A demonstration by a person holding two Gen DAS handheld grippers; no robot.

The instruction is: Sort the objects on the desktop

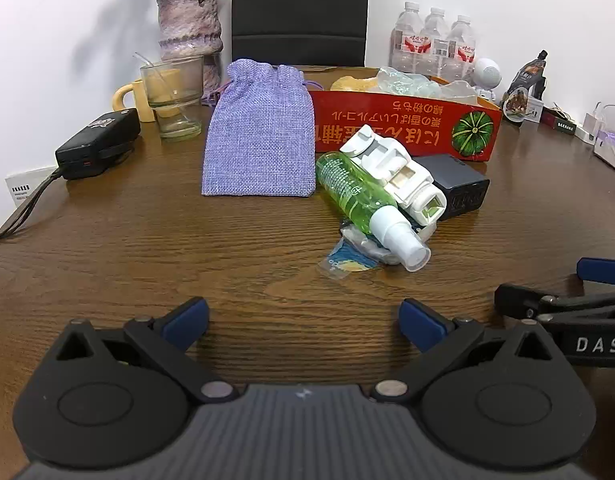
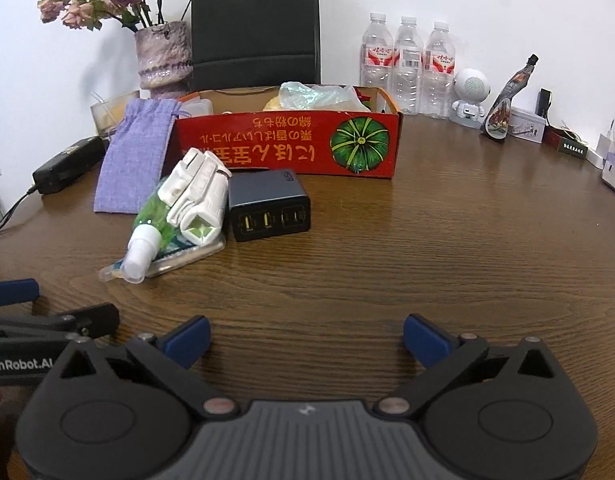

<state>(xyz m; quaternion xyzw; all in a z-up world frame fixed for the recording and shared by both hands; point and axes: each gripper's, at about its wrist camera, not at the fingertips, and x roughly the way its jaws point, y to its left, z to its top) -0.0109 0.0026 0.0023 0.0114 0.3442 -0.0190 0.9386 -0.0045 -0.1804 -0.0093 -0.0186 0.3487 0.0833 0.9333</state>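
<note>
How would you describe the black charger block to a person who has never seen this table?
Find the long red box with a green pumpkin picture. Directly before it lies a small pile; the black charger block is its right-hand piece, beside the white plastic part, and alone shows ports.

Two matching black handheld grippers with blue fingertip pads.

The left gripper and the right gripper are each built from matte black plastic with two round pivot housings, silver rivets, triangular cut-outs, and a grey ribbed centre panel. White lettering, "DAS" and "GenRobot.AI", is printed along their sides.
</note>
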